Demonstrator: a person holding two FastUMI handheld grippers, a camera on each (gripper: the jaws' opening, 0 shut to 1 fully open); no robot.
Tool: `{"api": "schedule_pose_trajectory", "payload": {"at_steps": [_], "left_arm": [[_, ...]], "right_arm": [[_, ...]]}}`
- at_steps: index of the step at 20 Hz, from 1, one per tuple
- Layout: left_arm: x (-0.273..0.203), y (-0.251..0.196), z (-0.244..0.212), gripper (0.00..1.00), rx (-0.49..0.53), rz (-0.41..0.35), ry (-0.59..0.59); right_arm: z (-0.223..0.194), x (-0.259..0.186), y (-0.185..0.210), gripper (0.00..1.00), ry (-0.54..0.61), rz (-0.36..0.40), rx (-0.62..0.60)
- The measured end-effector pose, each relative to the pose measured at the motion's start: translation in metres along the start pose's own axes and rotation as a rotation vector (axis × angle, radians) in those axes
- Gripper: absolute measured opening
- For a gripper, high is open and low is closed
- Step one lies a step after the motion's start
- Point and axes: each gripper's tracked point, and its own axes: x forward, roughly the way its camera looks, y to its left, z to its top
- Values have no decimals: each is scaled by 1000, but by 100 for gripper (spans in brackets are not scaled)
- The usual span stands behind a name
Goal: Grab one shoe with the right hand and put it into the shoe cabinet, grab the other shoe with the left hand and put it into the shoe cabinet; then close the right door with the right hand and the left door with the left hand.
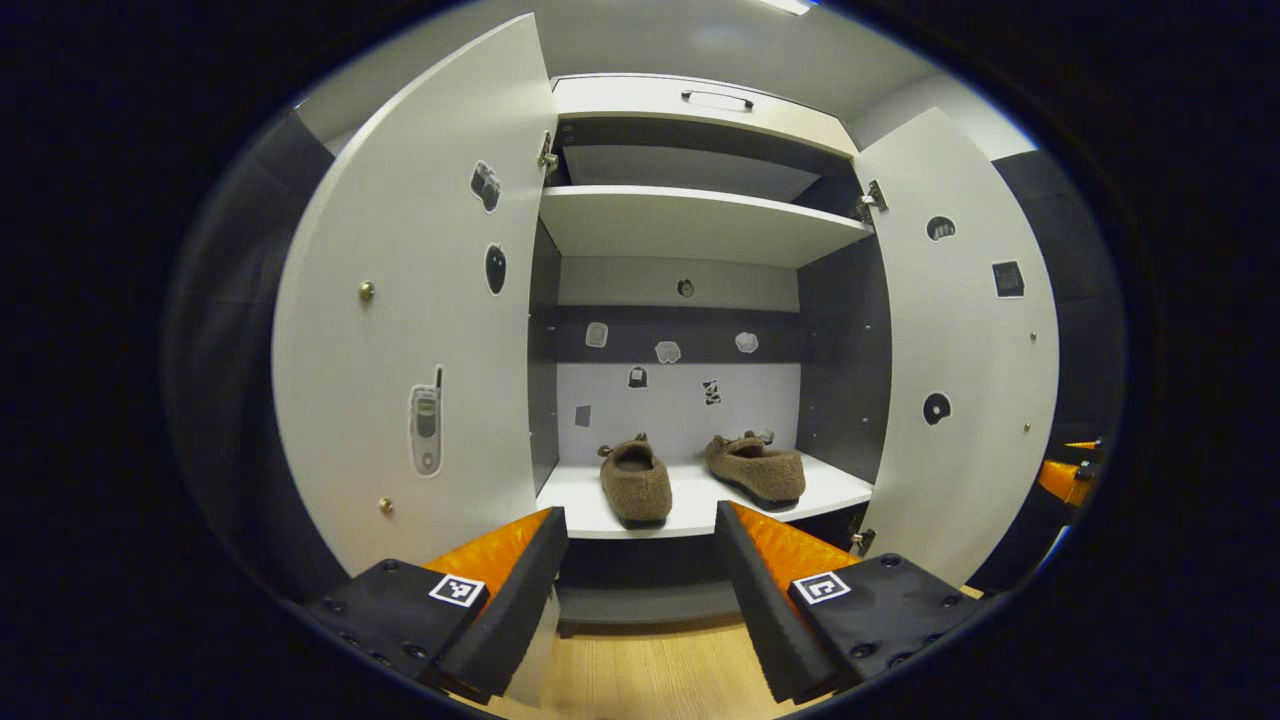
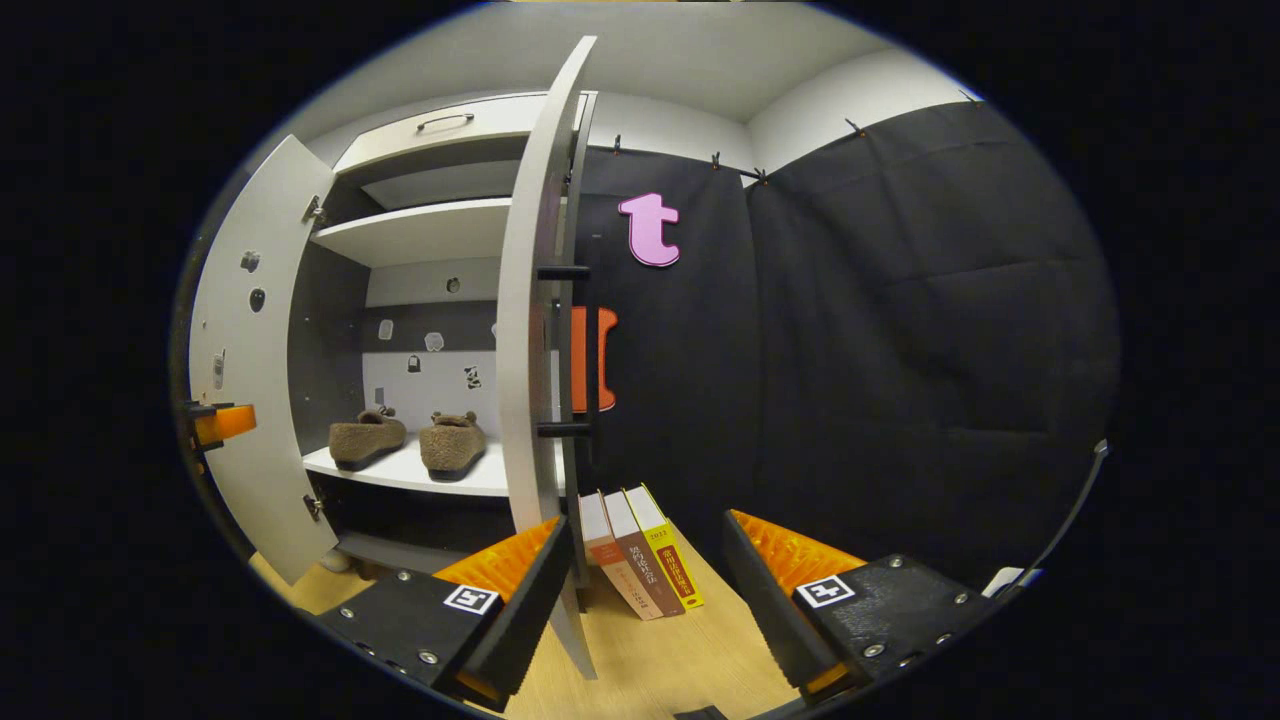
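We see both shoes already on the lower shelf point(image 1: 690, 500) of the shoe cabinet point(image 1: 700, 105): the left shoe point(image 1: 636, 482) near the shelf's front edge with its heel toward us, the right shoe point(image 1: 757, 466) just beside it, angled toward the shelf's right back corner. They look like soft, fuzzy brown slippers, rounded and low. What remains, we judge, is closing the doors, right one first. Our right gripper point(image 2: 640, 590) is spread open and holds nothing; the right door point(image 2: 540, 330) stands edge-on just ahead of it, its thin front edge running vertically in line with the gripper's left finger, so the door lies slightly left of the gap. A dark bar handle point(image 2: 590, 350) runs up its outer face. Our left gripper point(image 1: 640, 585) is also open and empty, facing the cabinet interior, with the left door point(image 1: 410, 330) swung wide to its left. The doors are smooth, flat white panels; three books point(image 2: 640, 565) lean on the wooden floor point(image 2: 690, 660) beside the right door.
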Motion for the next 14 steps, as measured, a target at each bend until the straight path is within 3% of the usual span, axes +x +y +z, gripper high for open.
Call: {"api": "schedule_pose_trajectory", "payload": {"at_steps": [8,9,10,12,13,14], "left_arm": [[-56,25,-38,96,-67,32,44],[-62,30,-39,96,-73,42,41],[-67,36,-40,96,-77,52,40],[-78,47,-41,96,-91,71,40],[-82,53,-41,96,-102,79,39],[-85,60,-43,96,-112,86,41]], "right_arm": [[-6,19,7,91,27,30,-3],[-5,19,10,98,28,42,-3],[-7,17,16,81,34,58,-11],[-9,16,36,98,33,101,-26],[-9,16,49,79,31,129,-27],[-8,16,61,88,30,159,-25]]}}
